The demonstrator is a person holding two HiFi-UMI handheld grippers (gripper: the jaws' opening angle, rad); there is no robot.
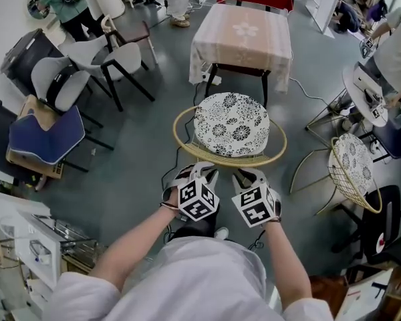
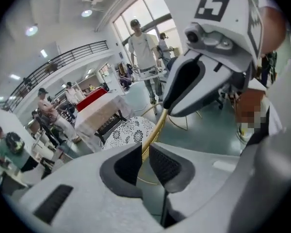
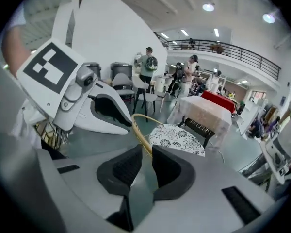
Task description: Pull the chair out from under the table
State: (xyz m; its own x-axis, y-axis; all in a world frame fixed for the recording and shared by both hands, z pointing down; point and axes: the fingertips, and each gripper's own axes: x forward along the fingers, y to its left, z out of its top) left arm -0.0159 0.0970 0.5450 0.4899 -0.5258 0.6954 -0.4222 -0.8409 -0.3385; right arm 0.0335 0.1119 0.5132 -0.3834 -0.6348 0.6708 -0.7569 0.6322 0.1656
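Table (image 1: pixel 244 39) with pale cloth stands farthest from the person. Chair (image 1: pixel 217 158) sits just on table's near side, seat clear of tabletop, its back edge near table's front legs. Round floral cushion (image 1: pixel 231 124) lies on seat. Yellow wire rim (image 1: pixel 180 129) rings cushion. Left gripper (image 1: pixel 202 170) and right gripper (image 1: pixel 248 174) are side by side on the rim stretch farthest from table. Each gripper's jaws are clamped on the rim wire, which runs between the pads.
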